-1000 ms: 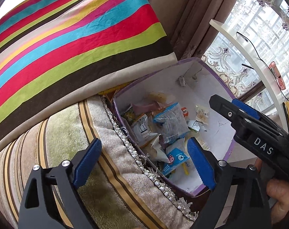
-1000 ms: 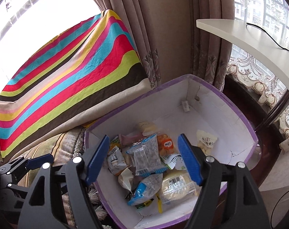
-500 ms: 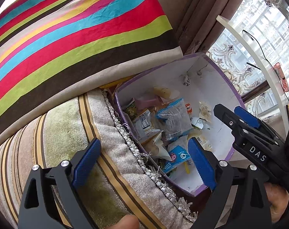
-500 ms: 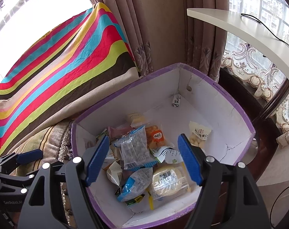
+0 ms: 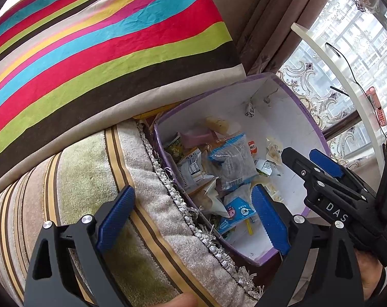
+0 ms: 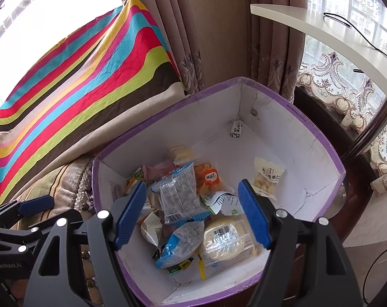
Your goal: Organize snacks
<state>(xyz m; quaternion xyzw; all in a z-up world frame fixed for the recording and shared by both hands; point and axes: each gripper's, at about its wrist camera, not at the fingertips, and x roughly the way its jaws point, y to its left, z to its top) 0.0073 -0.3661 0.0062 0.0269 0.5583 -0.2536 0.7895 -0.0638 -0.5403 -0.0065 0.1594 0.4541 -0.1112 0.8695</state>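
Snacks in crinkly plastic wrappers (image 6: 178,199) lie heaped in the purple-rimmed white cardboard box (image 6: 290,117), now nearer below my right gripper (image 6: 190,209) than a second ago, its jaws spread wide and empty, so a pick looks close. My left gripper (image 5: 193,220), equally agape and empty, straddles the box's near wall and the fringed striped sofa cushion (image 5: 91,168). Around stand a rainbow-striped pillow (image 5: 103,41) and brown curtains (image 6: 219,38); overlapping packets may hinder a clean grab.

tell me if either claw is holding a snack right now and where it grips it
Nothing is held. The right claw hangs open above the snack packets in the purple-rimmed box, and the left claw is open over the sofa cushion beside it.
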